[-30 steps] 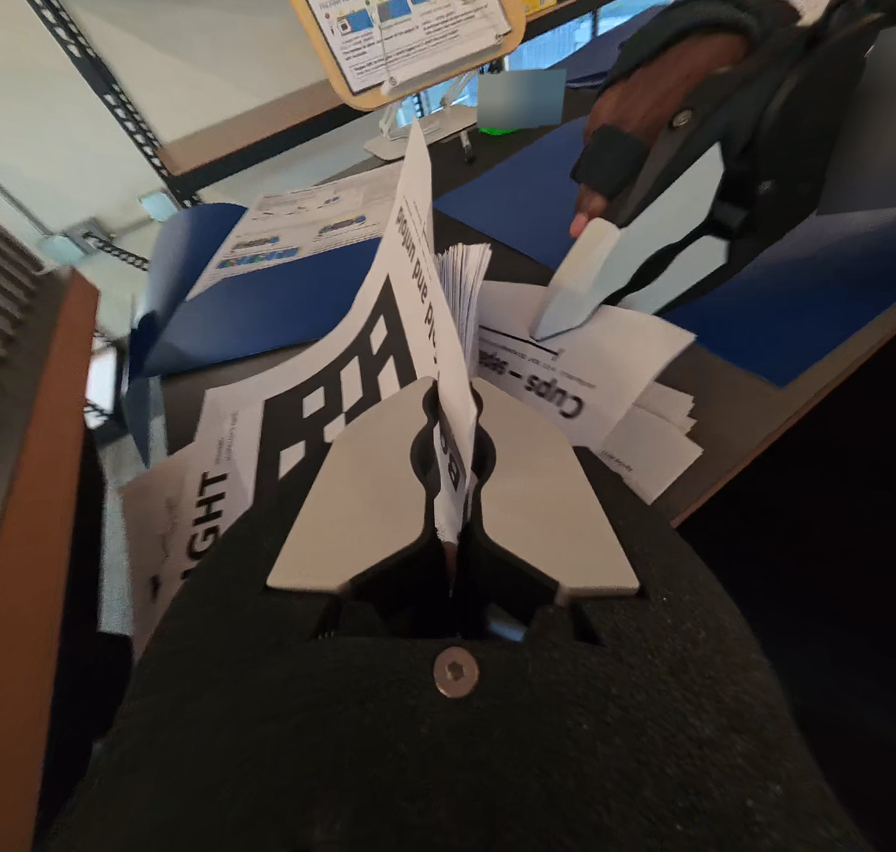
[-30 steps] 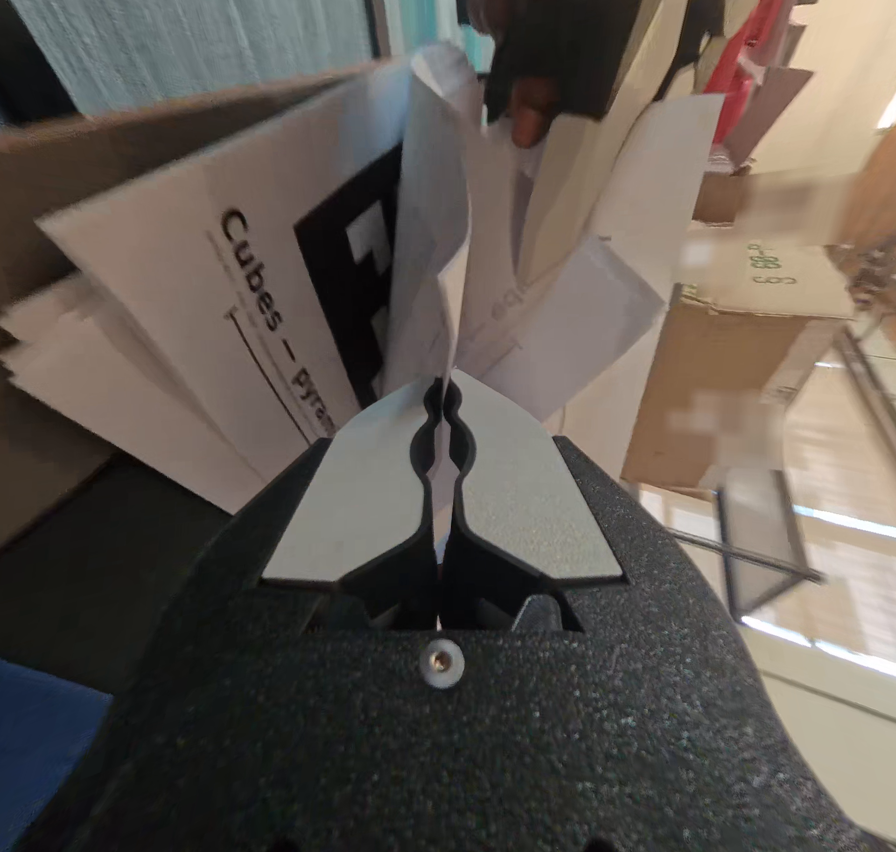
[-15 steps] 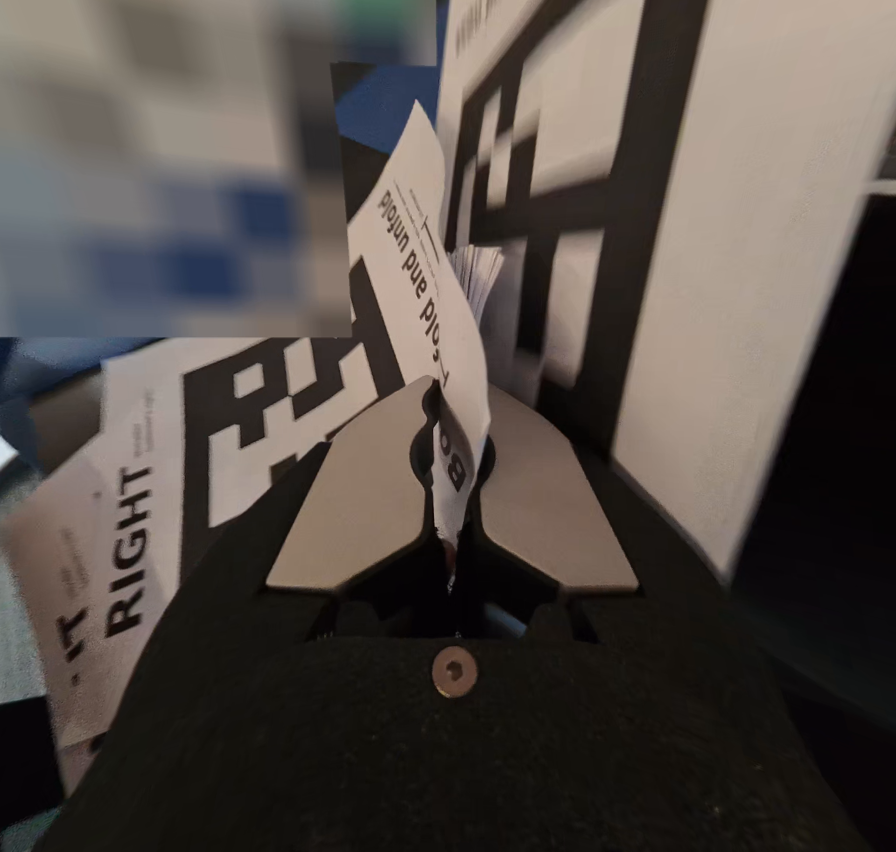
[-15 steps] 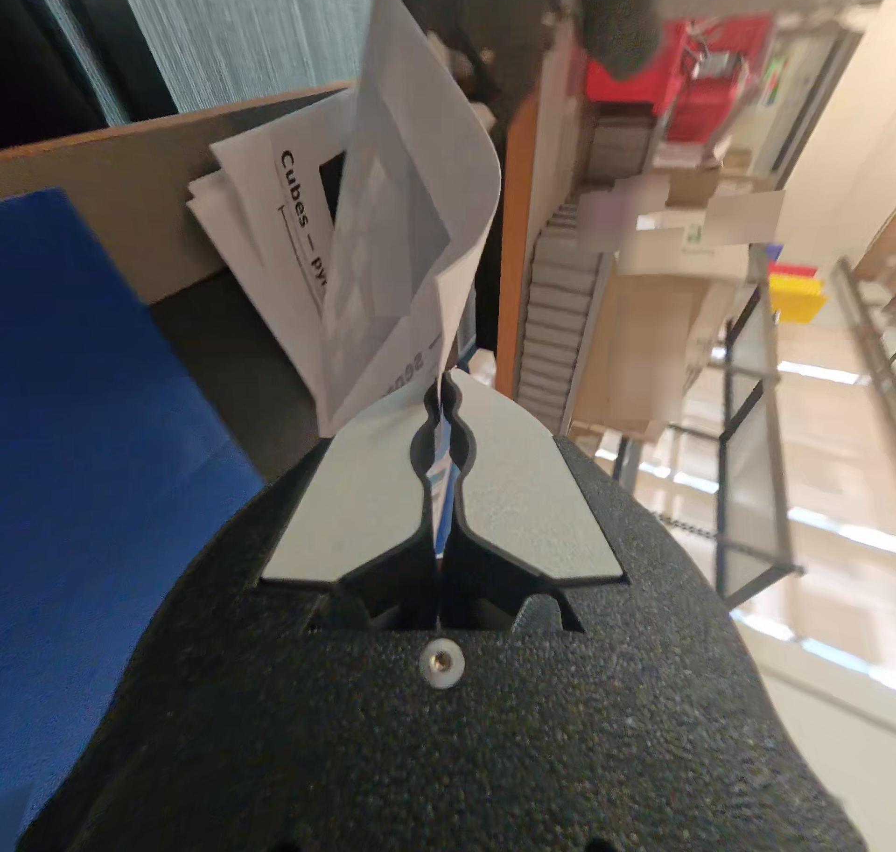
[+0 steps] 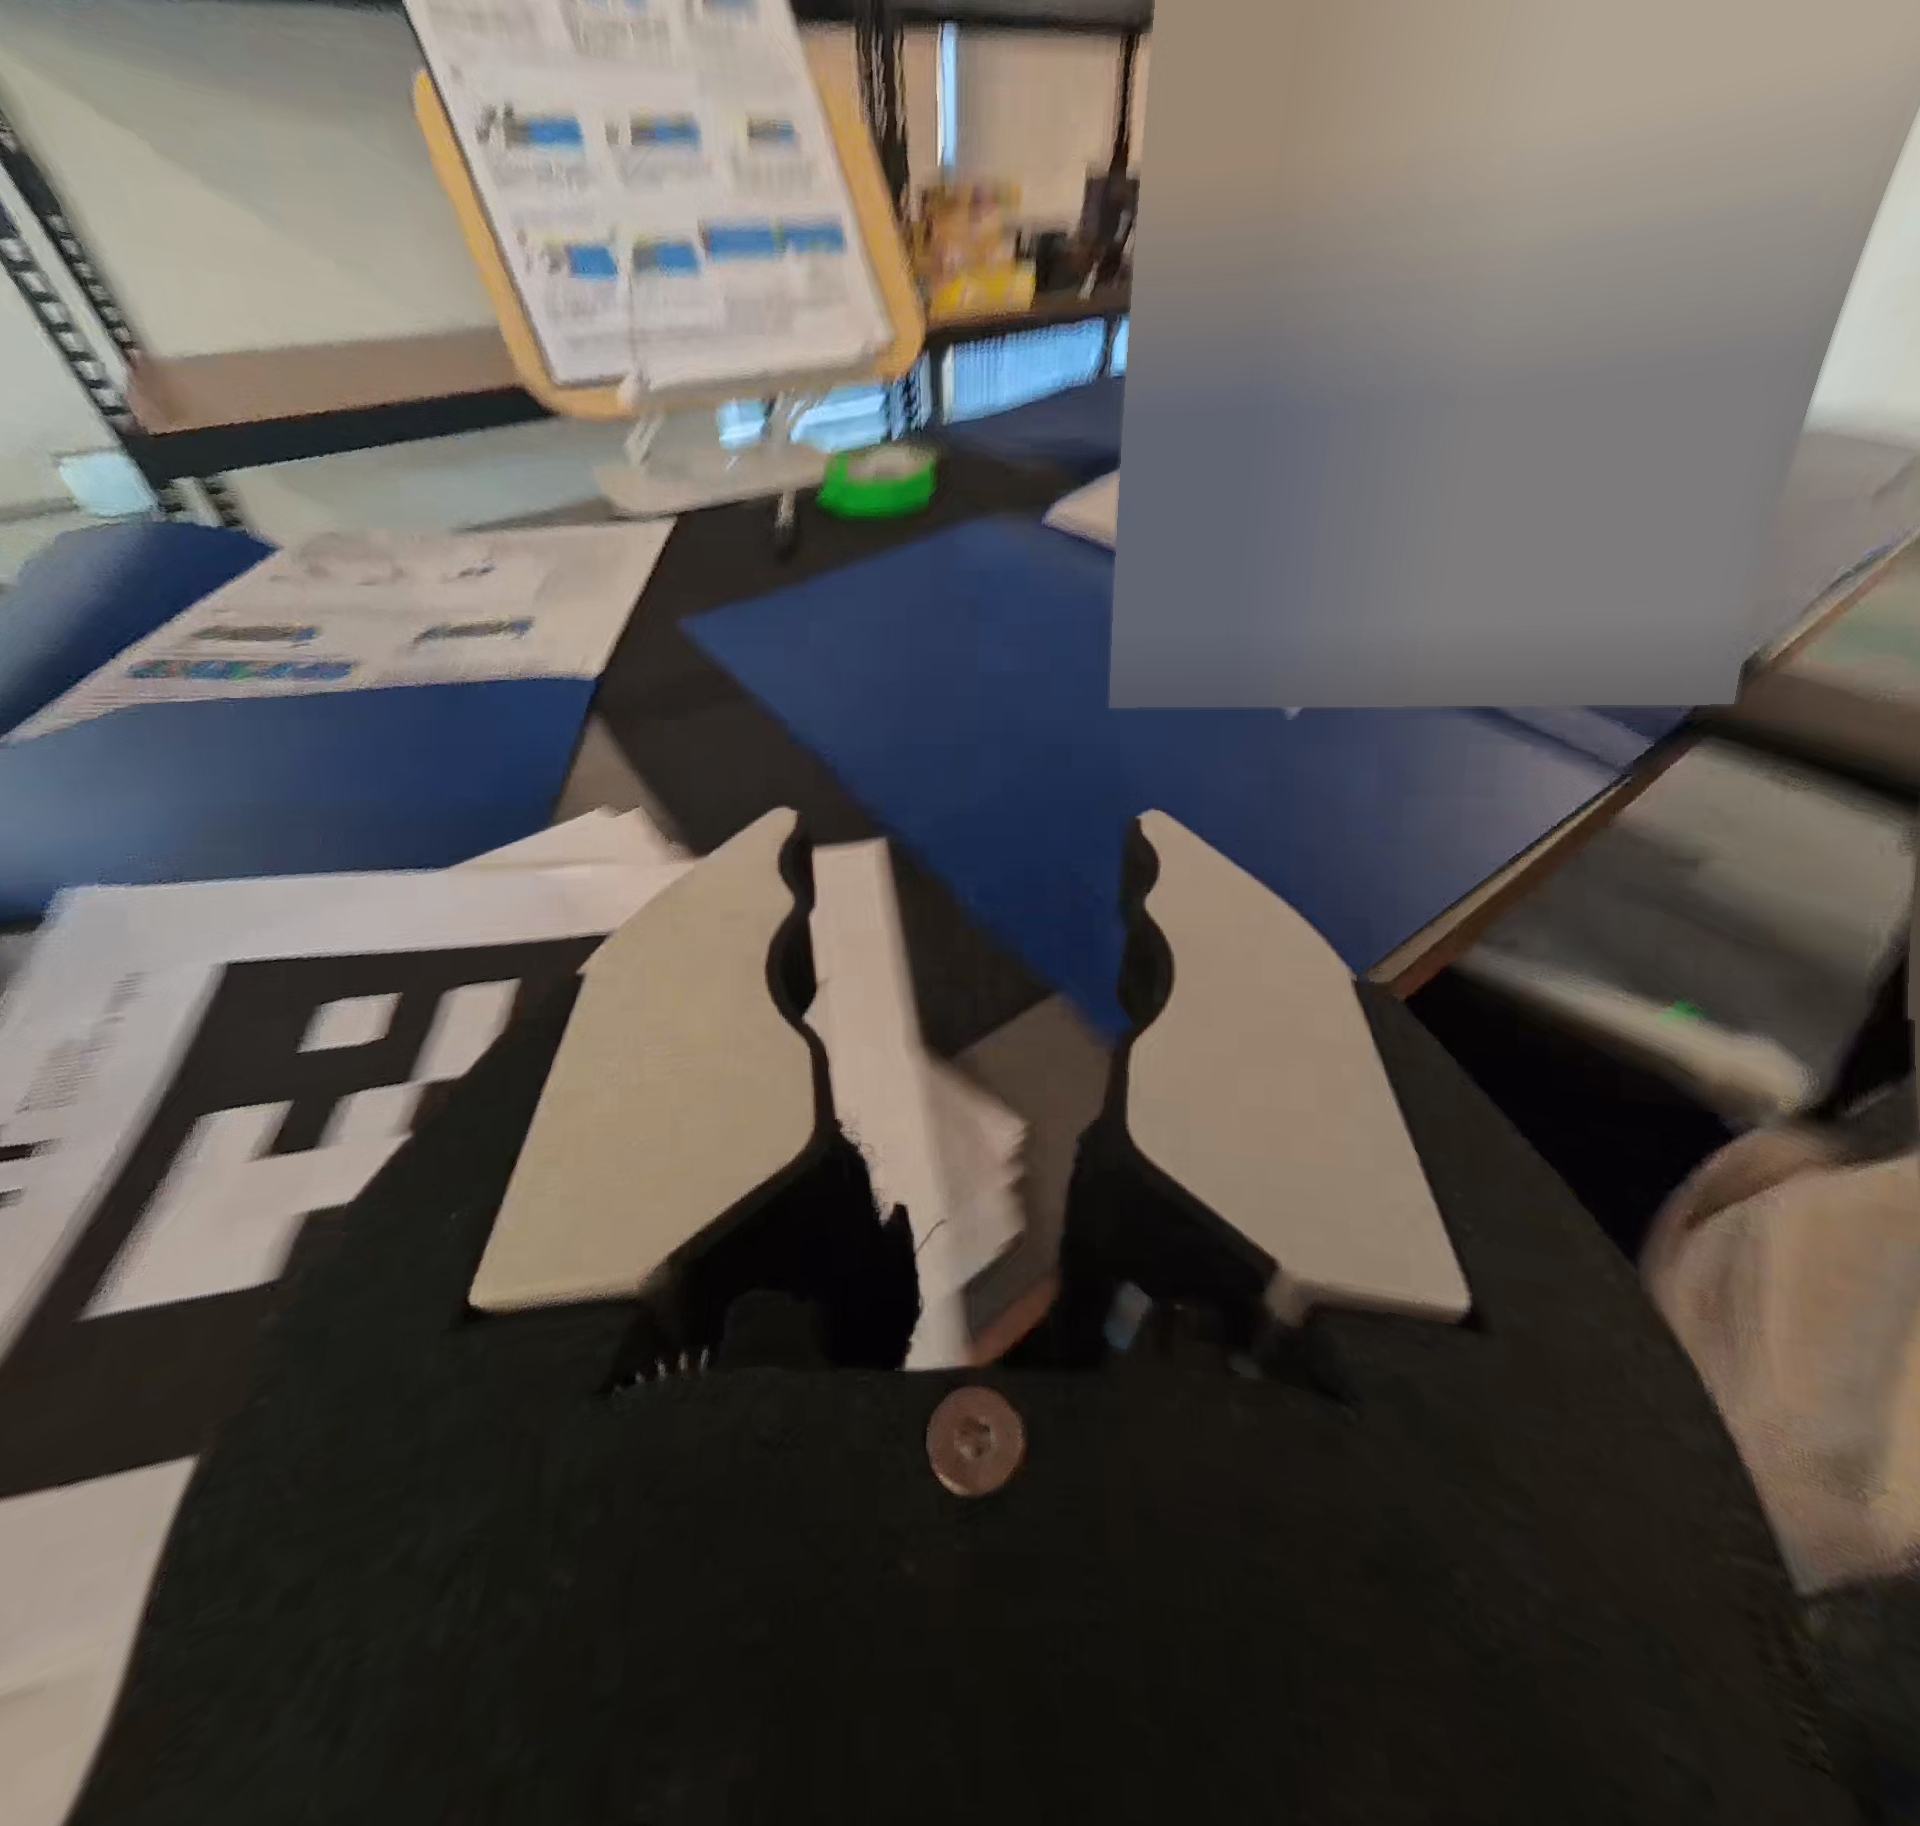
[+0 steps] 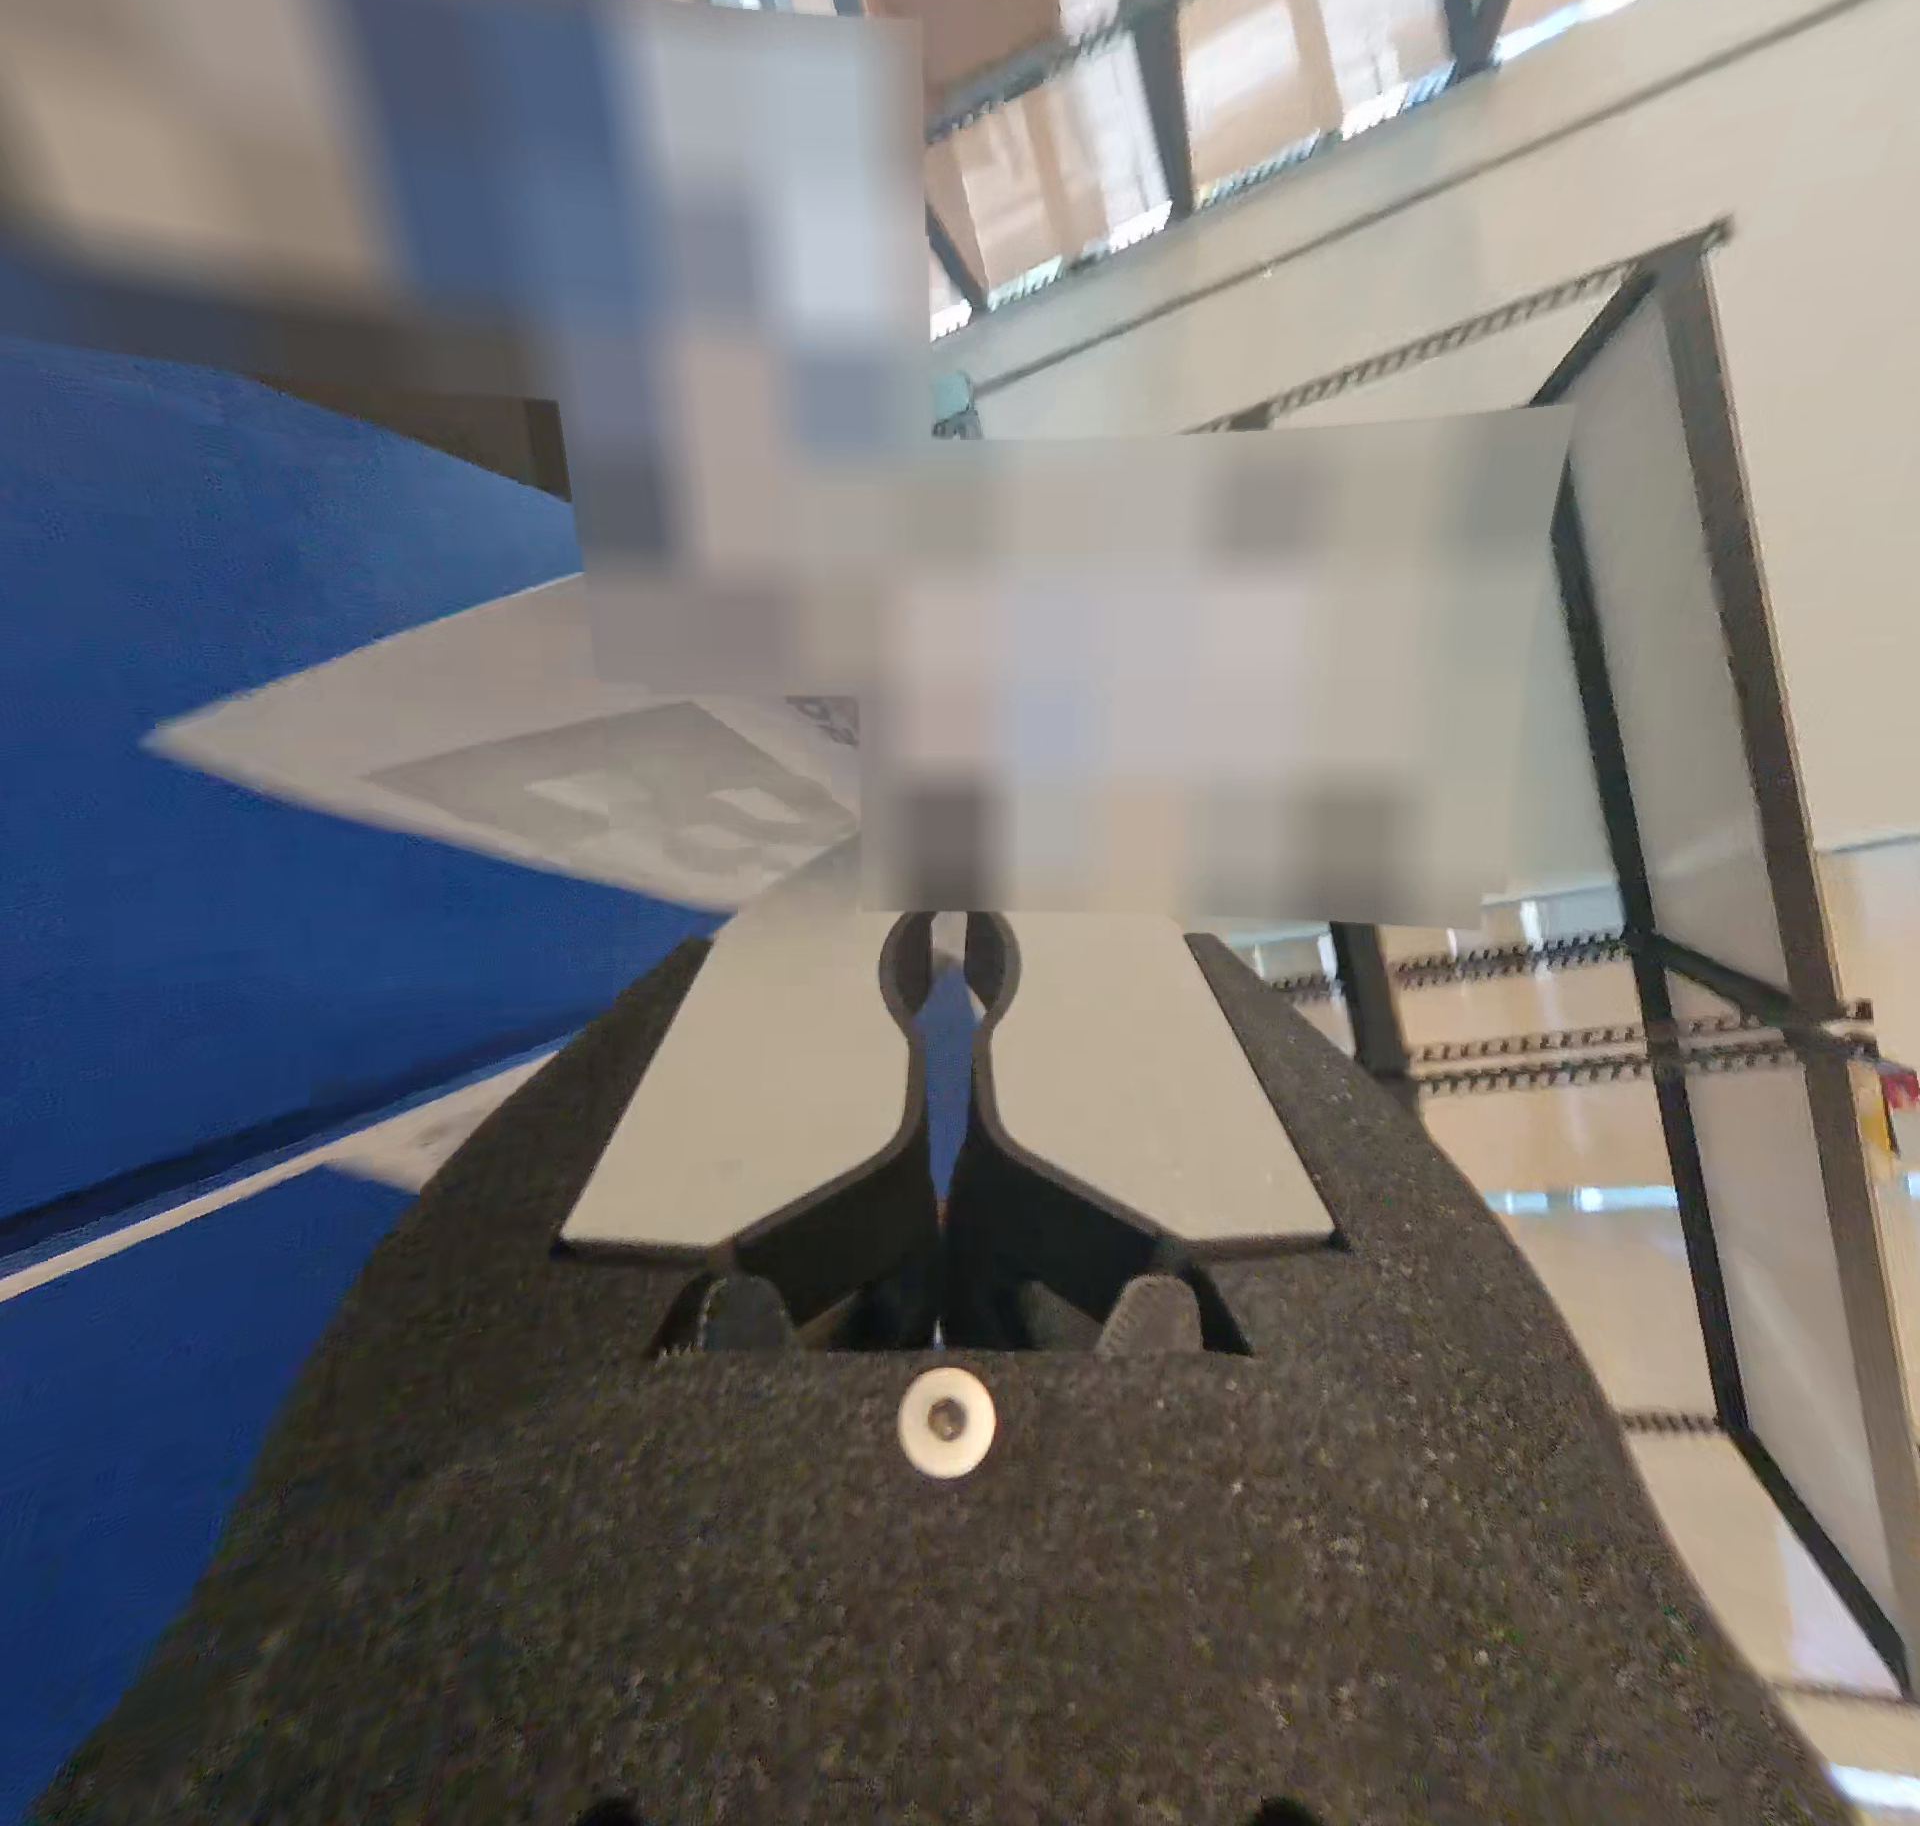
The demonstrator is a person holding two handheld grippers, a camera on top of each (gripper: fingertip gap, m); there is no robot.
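Observation:
My left gripper (image 5: 966,820) is open, jaws wide apart, above a dark table. A small bunch of white paper edges (image 5: 904,1070) stands between the jaws and leans on the left finger (image 5: 675,1049). A stack of white sheets with a black square pattern (image 5: 260,997) lies just left of it. My right gripper (image 6: 948,945) has its jaws close together on a thin white sheet (image 6: 520,748) that spreads to the left over a blue folder (image 6: 260,581). Its fingertips are hidden by a blurred patch.
An open blue folder (image 5: 997,696) lies ahead of the left gripper, and another with a printed sheet (image 5: 312,768) lies to the left. A clipboard stand (image 5: 665,166) and a green tape roll (image 5: 878,477) are at the back. The table edge (image 5: 1507,872) runs on the right. A black metal rack (image 6: 1714,737) stands beyond.
My left gripper has opened and let go of the sheets, which now lie low on the table. My right gripper has swung away and up with one sheet, over the blue folder.

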